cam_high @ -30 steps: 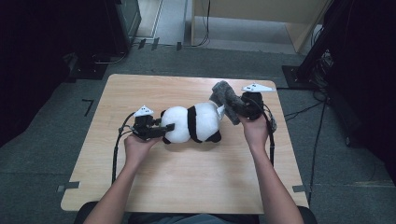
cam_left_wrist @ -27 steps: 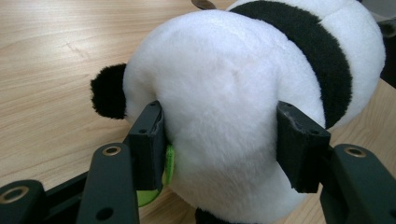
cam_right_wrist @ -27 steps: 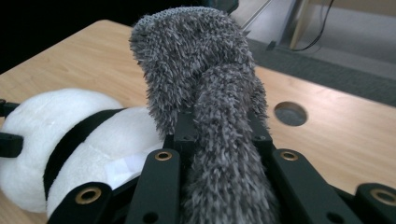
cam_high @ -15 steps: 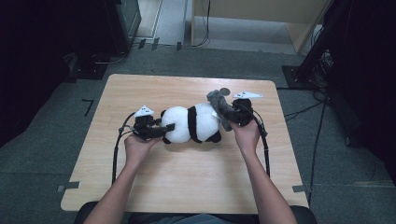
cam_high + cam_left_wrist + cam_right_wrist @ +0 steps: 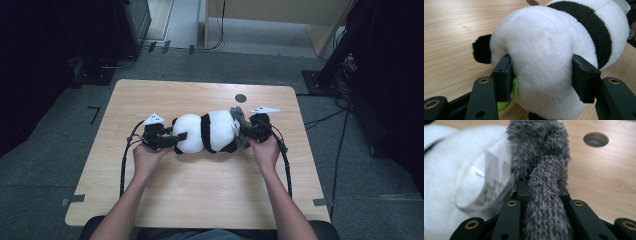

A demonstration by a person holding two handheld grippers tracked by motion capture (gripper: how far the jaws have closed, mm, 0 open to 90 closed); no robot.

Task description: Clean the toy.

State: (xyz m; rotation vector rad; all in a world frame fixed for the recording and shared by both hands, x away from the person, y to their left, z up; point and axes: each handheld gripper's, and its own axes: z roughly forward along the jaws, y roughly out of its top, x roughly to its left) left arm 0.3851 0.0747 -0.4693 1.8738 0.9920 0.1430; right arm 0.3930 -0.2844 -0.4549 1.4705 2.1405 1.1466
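A black and white panda plush (image 5: pixel 207 131) lies on its side in the middle of the wooden table (image 5: pixel 200 200). My left gripper (image 5: pixel 177 137) is shut on its white head; both pads press into the fur of the panda (image 5: pixel 544 45) beside a black ear (image 5: pixel 482 48). My right gripper (image 5: pixel 247 131) sits at the plush's other end, shut on a grey fuzzy cloth piece (image 5: pixel 239 122). In the right gripper view the grey fuzzy piece (image 5: pixel 544 157) runs up between the jaws of the right gripper (image 5: pixel 541 187), next to a white label (image 5: pixel 491 180) on the plush.
A round hole (image 5: pixel 241 98) sits in the tabletop just behind the plush, also seen as the hole (image 5: pixel 596 139). Cables trail from both grippers toward the table's near edge. Dark equipment and floor surround the table.
My right gripper has come down and to the left with the grey fuzzy piece, ending low against the panda's rear. The left gripper and the panda have stayed put.
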